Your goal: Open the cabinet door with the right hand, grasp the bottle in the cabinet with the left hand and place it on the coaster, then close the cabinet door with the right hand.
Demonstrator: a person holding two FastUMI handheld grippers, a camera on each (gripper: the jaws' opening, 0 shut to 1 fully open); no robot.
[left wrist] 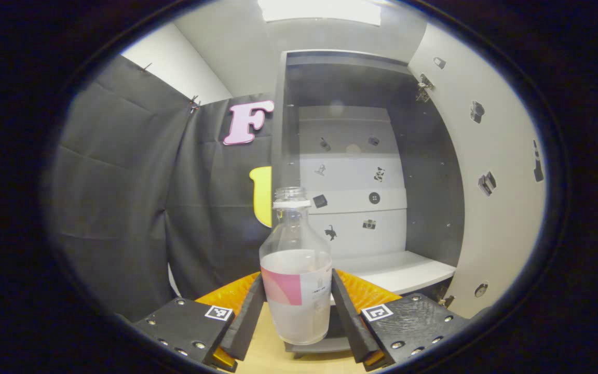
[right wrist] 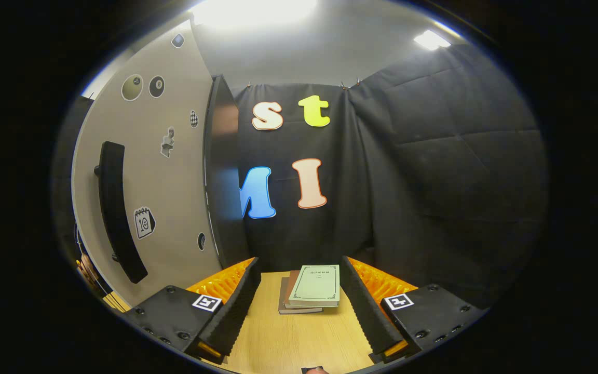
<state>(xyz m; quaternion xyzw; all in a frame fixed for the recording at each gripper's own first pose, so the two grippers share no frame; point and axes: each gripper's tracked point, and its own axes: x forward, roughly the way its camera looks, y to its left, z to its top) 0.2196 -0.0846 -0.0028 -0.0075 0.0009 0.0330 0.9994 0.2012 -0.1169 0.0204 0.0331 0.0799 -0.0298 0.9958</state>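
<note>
A clear uncapped bottle [left wrist: 295,291] with a pink and white label stands upright between the fingers of my left gripper [left wrist: 297,311], which press on its two sides. Behind it the cabinet [left wrist: 351,156] is open, its white shelf [left wrist: 397,270] bare, and its door [left wrist: 491,208] is swung out to the right. In the right gripper view the door [right wrist: 174,171] stands on the left with its long black handle [right wrist: 114,208]. My right gripper [right wrist: 299,306] is open over the wooden table [right wrist: 288,343], apart from the handle, nothing between its fingers.
A small stack of books [right wrist: 313,288] lies on the table just beyond the right gripper's fingers. Black cloth walls close the booth to the left of the cabinet and behind the books. Stickers dot the cabinet's back panel and door.
</note>
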